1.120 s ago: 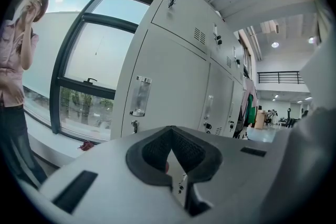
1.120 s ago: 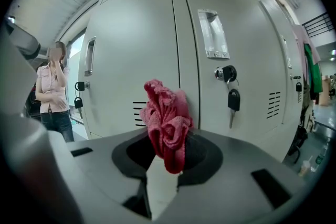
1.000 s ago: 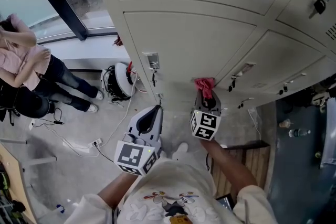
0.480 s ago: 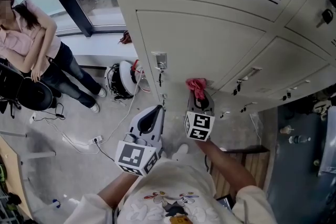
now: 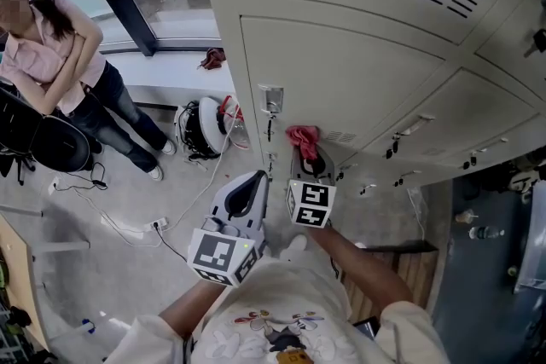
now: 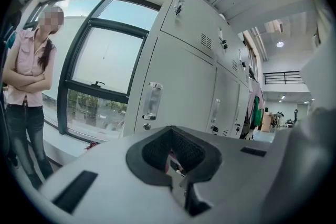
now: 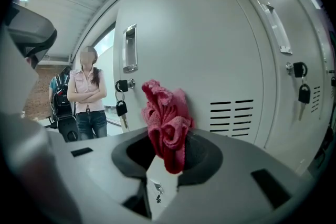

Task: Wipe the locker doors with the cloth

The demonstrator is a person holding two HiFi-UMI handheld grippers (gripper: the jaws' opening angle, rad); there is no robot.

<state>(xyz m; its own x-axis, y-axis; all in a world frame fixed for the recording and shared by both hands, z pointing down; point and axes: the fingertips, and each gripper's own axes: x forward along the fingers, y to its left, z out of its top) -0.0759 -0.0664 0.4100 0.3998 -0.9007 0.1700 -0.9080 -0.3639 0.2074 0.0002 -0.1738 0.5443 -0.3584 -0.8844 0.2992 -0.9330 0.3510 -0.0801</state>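
Scrunched pinkish-red cloth [image 7: 167, 123] pinched in right tool [image 7: 166, 168] at the locker door [image 5: 341, 81], lower end hidden; left tool [image 6: 176, 165] closed, empty

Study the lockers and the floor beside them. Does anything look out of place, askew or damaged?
No locker door looks dented or askew. The untidy spot is the floor beside it: a cable reel with loose cables trailing away. A small red item lies on the window ledge; I cannot identify it.

Left gripper [image 5: 252, 181]: jaws together, nothing between them, held low.
Right gripper [image 5: 307, 156]: arm extended forward, jaws clamped on cloth [image 5: 302, 136].
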